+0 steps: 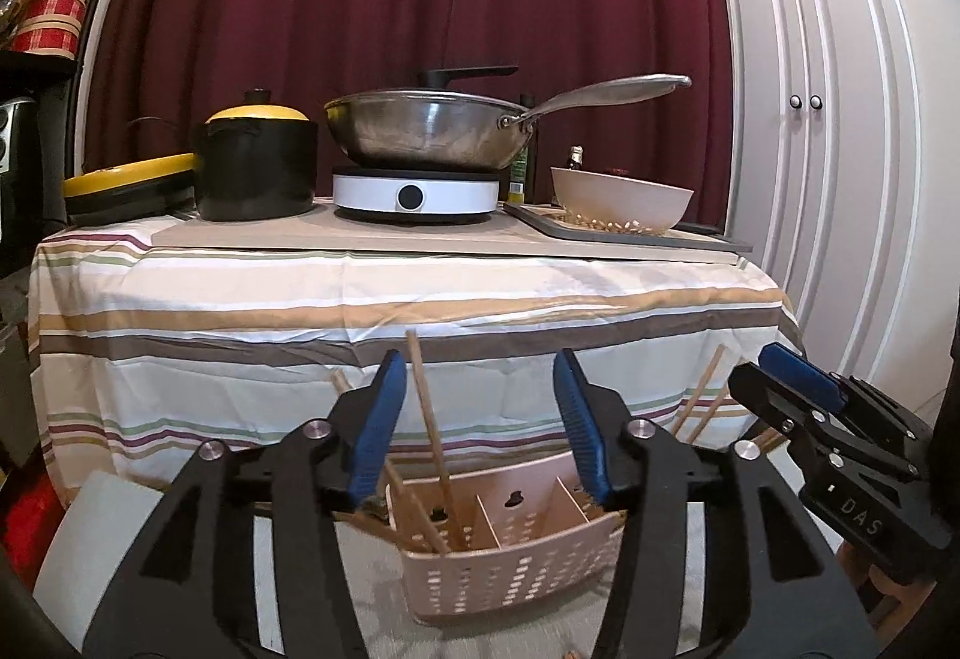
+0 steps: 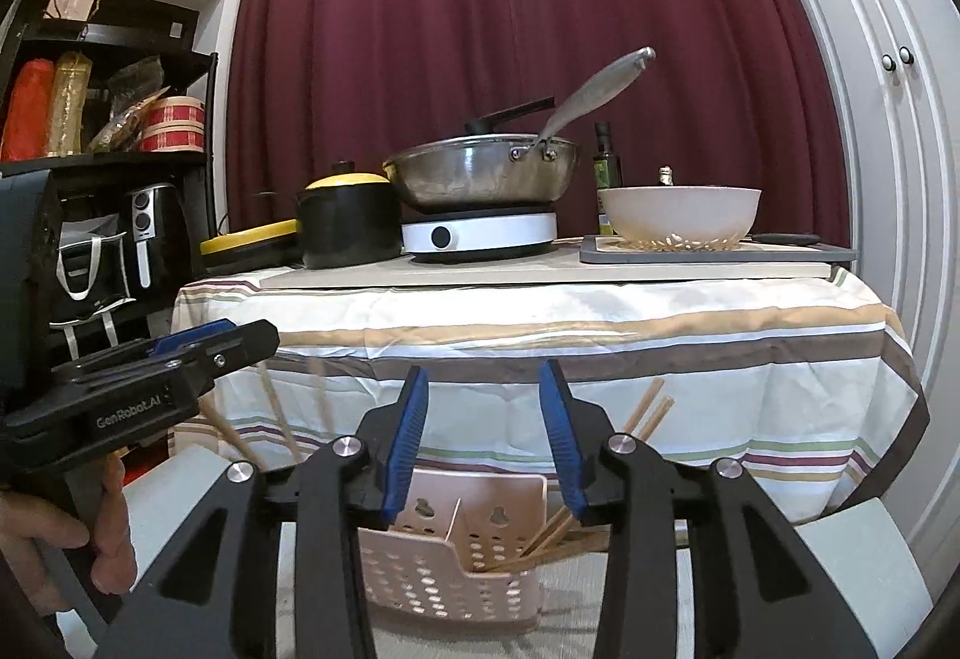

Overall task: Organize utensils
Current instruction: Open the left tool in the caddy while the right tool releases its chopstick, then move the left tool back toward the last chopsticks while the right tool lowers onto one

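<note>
A pink perforated utensil basket (image 1: pixel 504 569) with dividers stands on a low surface below both grippers; it also shows in the right wrist view (image 2: pixel 450 575). Wooden chopsticks (image 1: pixel 429 419) lean in its left compartment, and more chopsticks (image 2: pixel 645 413) lean out of its right end. My left gripper (image 1: pixel 480 419) is open and empty above the basket. My right gripper (image 2: pixel 483 437) is open and empty above the basket's right half. The right gripper also shows at the right of the left wrist view (image 1: pixel 798 377), and the left gripper shows at the left of the right wrist view (image 2: pixel 198 347).
Behind stands a table under a striped cloth (image 1: pixel 408 311). On it are a steel wok (image 1: pixel 432 128) on a white induction hob (image 1: pixel 414 194), a black pot with yellow lid (image 1: pixel 258 161), a cream colander (image 1: pixel 621 203) and bottles. A dark shelf (image 2: pixel 108 161) stands left, white cupboard doors (image 1: pixel 840 119) right.
</note>
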Demonstrator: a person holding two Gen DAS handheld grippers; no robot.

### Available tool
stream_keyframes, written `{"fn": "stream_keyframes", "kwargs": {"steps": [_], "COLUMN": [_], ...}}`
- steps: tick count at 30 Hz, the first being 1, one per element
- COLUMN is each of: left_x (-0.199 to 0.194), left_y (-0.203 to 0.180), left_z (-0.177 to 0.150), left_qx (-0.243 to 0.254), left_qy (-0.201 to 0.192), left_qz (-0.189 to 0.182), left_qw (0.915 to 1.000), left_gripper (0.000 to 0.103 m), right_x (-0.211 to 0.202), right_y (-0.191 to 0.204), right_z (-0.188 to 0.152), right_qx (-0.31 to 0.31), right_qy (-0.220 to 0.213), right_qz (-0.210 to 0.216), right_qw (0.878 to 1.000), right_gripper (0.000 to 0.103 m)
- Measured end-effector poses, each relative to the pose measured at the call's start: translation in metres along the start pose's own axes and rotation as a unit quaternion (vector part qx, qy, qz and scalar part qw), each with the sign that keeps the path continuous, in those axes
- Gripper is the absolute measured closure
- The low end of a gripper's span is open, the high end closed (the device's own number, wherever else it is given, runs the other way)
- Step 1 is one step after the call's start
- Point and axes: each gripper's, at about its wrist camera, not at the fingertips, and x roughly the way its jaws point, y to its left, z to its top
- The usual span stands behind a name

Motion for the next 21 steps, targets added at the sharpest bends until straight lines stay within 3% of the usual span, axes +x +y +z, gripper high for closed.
{"fn": "stream_keyframes", "kwargs": {"steps": [7,21], "left_x": [-0.045,-0.124], "left_y": [-0.005,-0.014], "left_z": [-0.022,-0.126], "left_qx": [-0.006,-0.013], "left_qy": [-0.002,0.038], "left_qz": [0.008,0.062], "left_qw": [0.9999,0.9973], "left_gripper": [0.045,0.045], "right_x": [-0.043,-0.135], "right_y": [0.011,0.028], "right_z": [-0.021,-0.127], "right_qx": [0.002,0.001], "right_qy": [0.008,0.054], "right_qz": [0.005,-0.026], "right_qw": [1.000,0.998], "right_gripper": [0.064,0.064]}}
